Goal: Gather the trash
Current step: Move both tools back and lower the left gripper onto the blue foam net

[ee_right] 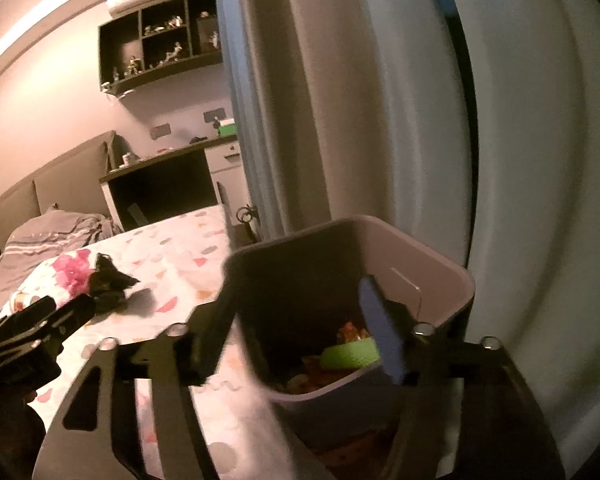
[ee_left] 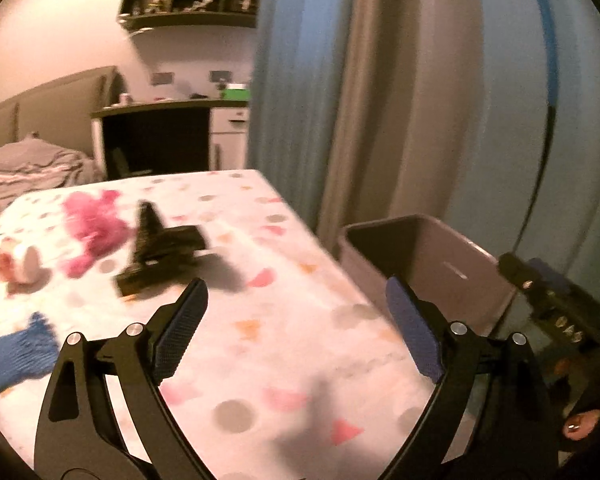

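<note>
A grey trash bin (ee_left: 428,264) stands at the right edge of the table with the patterned cloth (ee_left: 260,280). In the right wrist view the bin (ee_right: 440,276) holds a green piece (ee_right: 350,354) and orange scraps (ee_right: 352,332). My right gripper (ee_right: 296,344) is open and empty over the bin's mouth. My left gripper (ee_left: 296,328) is open and empty above the table. On the cloth lie a black crumpled piece (ee_left: 160,252), a pink fluffy piece (ee_left: 92,228), a blue piece (ee_left: 16,356) and a small white and orange cup (ee_left: 18,264).
Blue and grey curtains (ee_left: 340,100) hang behind the bin. A bed (ee_left: 24,168) and a desk (ee_left: 160,136) stand at the far left. The other gripper's body (ee_left: 548,304) shows at the right of the left wrist view.
</note>
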The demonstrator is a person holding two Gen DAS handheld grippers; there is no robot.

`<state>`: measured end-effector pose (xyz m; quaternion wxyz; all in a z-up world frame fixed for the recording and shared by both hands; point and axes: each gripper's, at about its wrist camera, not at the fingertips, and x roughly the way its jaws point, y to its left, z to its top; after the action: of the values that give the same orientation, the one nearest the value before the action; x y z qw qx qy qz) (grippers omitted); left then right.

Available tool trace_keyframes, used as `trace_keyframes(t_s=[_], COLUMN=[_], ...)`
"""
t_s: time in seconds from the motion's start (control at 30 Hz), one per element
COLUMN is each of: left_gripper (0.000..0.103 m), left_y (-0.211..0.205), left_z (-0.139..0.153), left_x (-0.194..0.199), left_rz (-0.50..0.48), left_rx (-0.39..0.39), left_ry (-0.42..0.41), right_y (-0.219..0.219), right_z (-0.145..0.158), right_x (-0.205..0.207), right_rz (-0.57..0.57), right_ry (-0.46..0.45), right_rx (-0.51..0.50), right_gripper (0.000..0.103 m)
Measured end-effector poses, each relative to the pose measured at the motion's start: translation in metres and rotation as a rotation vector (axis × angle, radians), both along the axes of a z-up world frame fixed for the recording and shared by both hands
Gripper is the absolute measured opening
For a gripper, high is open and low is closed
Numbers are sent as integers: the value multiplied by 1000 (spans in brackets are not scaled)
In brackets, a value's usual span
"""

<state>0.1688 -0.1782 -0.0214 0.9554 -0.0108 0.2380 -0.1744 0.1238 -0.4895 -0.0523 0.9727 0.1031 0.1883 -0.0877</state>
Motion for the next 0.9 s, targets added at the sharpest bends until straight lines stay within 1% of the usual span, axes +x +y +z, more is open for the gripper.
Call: trace_keyframes(t_s=[0.07, 0.23, 0.47, 0.5, 0.6, 0.7, 0.83, 0.9], left_gripper=[89, 89, 89, 89, 89, 89, 89, 89], left_y=[19, 77, 163, 179, 215, 244, 270, 278], left_z=[-2, -5, -10, -11, -15, -18, -26, -31], left_x=[-5, -15, -32, -34, -42, -47, -48, -43], left_rz=[51, 192, 384, 423, 498, 557, 582, 581], left_rx=[15, 25, 47, 46, 39, 33, 18, 16], left_ry=[0, 11, 37, 44, 66, 89, 131, 157], right_y=[12, 41, 94, 100, 123, 144, 162, 169], right_z=[3, 7, 8, 8, 7, 6, 6, 6], right_x=[-3, -6, 0, -1, 2, 7, 13, 15], right_rz=[12, 52, 160, 171, 217, 260, 292, 306], right_ry=[-11, -32, -28, -27, -23, -14, -4, -1], right_rx=[-6, -15, -19, -20, -31, -45, -49, -50], right_gripper=[73, 80, 81, 81, 81, 81, 81, 81])
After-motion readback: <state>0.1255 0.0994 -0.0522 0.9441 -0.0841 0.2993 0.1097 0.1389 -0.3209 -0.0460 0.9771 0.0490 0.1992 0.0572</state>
